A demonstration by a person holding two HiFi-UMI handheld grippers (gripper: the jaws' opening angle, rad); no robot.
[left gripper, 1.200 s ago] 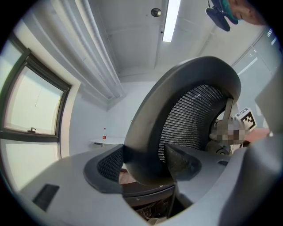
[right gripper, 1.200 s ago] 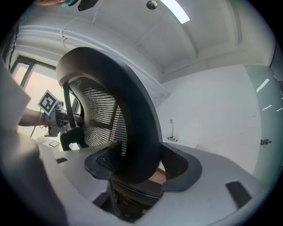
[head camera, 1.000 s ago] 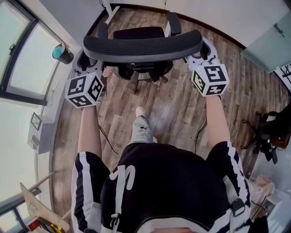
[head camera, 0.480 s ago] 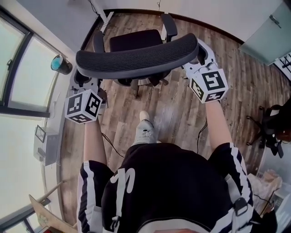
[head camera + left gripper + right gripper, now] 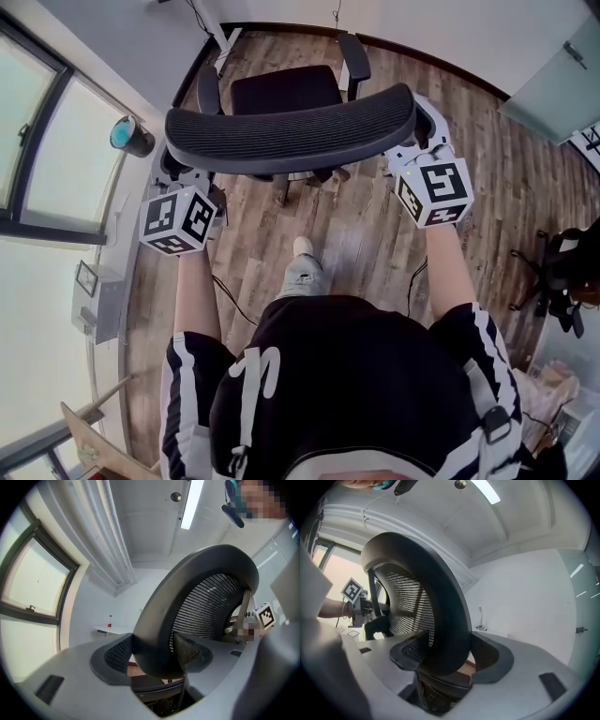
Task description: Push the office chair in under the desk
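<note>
Now: left gripper (image 5: 152, 654) jaws squeezed tight on left end of office chair (image 5: 291, 129) back rim. Right gripper (image 5: 446, 654) jaws squeezed tight on right end of same rim. Chair stands on wood floor (image 5: 356, 234), just in front of person's foot (image 5: 302, 249), seat turned away toward white wall (image 5: 450, 28).

I see the office chair's backrest (image 5: 291, 131) across upper centre, seat (image 5: 286, 89) above it; left gripper (image 5: 180, 167) astride its left end, right gripper (image 5: 417, 131) its right.
</note>
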